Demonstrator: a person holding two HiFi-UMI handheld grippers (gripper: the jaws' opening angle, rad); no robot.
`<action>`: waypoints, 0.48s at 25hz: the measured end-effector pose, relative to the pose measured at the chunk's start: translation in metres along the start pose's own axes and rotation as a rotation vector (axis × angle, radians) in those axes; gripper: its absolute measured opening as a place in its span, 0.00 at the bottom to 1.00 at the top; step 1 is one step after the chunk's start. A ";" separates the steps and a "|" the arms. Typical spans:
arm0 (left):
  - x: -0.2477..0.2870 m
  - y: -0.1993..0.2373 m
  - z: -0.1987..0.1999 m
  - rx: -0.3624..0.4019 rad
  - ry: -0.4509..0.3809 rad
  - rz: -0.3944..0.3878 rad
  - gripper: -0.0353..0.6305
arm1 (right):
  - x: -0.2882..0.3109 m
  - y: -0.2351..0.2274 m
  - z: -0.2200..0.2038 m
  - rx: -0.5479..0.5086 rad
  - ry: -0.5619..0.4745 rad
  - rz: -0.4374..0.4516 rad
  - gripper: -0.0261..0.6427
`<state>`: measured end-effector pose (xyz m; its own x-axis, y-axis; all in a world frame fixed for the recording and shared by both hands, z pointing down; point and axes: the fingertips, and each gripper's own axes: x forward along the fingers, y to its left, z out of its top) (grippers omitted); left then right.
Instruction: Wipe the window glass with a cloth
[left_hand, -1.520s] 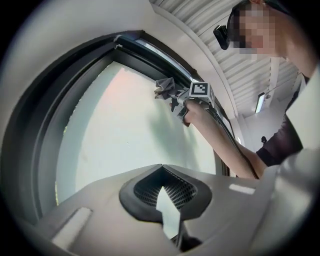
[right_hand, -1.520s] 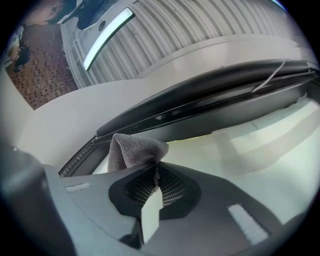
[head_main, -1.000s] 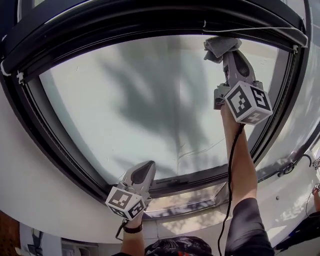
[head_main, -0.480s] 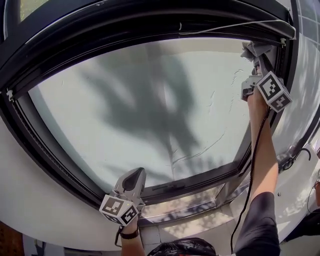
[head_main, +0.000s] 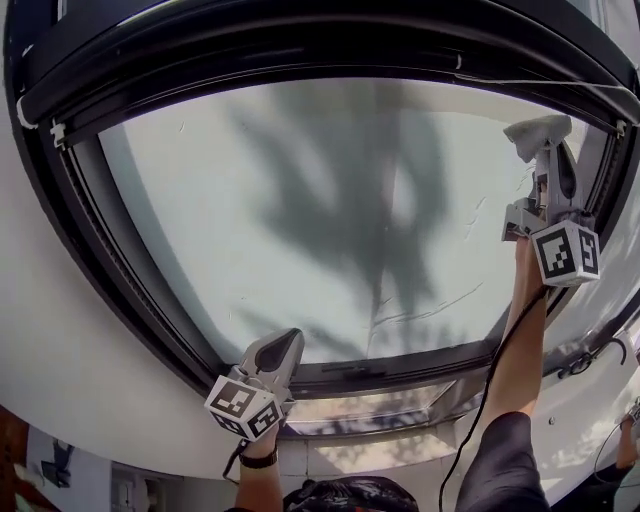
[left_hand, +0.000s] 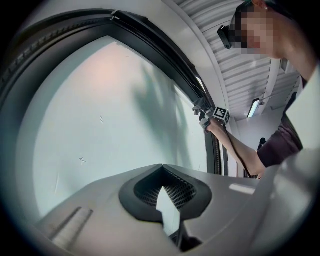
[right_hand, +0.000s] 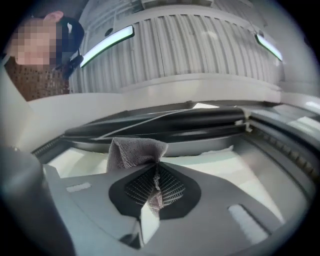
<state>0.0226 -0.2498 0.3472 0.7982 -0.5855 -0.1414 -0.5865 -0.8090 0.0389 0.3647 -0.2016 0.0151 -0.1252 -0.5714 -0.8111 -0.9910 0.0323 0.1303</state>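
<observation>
The window glass (head_main: 320, 220) is a large pale pane in a dark frame (head_main: 150, 300), with streaks near its lower right. My right gripper (head_main: 545, 150) is raised at the pane's upper right, shut on a grey cloth (head_main: 537, 130) that lies against the glass close to the right frame edge. In the right gripper view the cloth (right_hand: 132, 152) bunches out of the shut jaws of the right gripper (right_hand: 156, 175) over the glass (right_hand: 215, 157). My left gripper (head_main: 283, 343) sits low at the bottom frame rail, shut and holding nothing. The left gripper (left_hand: 162, 182) faces the glass (left_hand: 100, 125).
White wall (head_main: 60, 370) surrounds the frame. A thin cord (head_main: 540, 85) runs along the top frame. A black cable (head_main: 490, 385) hangs from the right gripper along the person's arm. A second pane's frame with a handle (head_main: 592, 352) is at the far right.
The right gripper carried the cloth from the pane's top middle to the top right corner, then a little down the right edge. The left gripper stayed at the bottom rail.
</observation>
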 end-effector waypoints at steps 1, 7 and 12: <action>-0.003 0.004 0.003 0.003 -0.002 0.012 0.06 | 0.005 0.033 -0.003 0.027 0.003 0.066 0.06; -0.050 0.024 0.012 0.026 -0.030 0.109 0.06 | 0.031 0.252 -0.057 -0.058 0.099 0.415 0.06; -0.115 0.058 0.018 0.029 -0.049 0.252 0.06 | 0.047 0.395 -0.081 0.015 0.167 0.571 0.06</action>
<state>-0.1059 -0.2285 0.3477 0.6189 -0.7649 -0.1787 -0.7706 -0.6354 0.0507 -0.0292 -0.2821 0.0745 -0.6304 -0.5811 -0.5146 -0.7699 0.3834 0.5101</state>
